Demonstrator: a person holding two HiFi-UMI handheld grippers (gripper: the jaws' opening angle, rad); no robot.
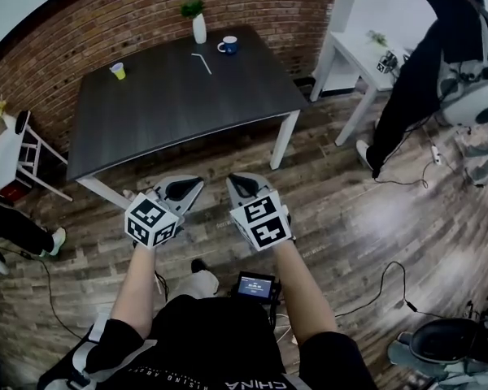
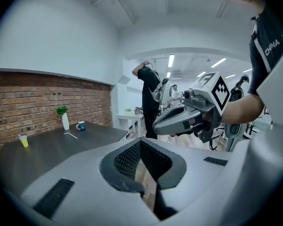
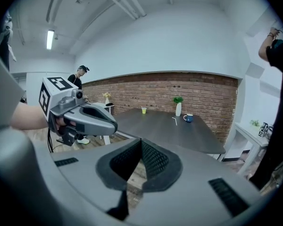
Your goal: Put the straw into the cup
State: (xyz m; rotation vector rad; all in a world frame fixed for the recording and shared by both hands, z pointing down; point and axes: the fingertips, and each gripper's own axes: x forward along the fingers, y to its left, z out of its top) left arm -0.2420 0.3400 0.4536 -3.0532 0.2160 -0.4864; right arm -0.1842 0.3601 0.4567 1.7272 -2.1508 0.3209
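Head view, straw (image 1: 201, 63) on table (image 1: 171, 108), yellow cup (image 1: 117, 71) apart, left hand-held gripper (image 1: 185, 187), right hand-held gripper (image 1: 240, 184) both closed

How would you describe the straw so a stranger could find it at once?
Find the dark table by the brick wall. Near its far edge, before the vase and the blue mug, lies the straw. It alone is a thin white stick lying flat.

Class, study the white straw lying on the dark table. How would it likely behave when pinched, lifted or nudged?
The straw looks thin, so it is probably very light and easily squashed by a hard pinch. Lying flat on the smooth table, it would likely skid or roll when nudged, though what looks like a bent end may limit rolling.
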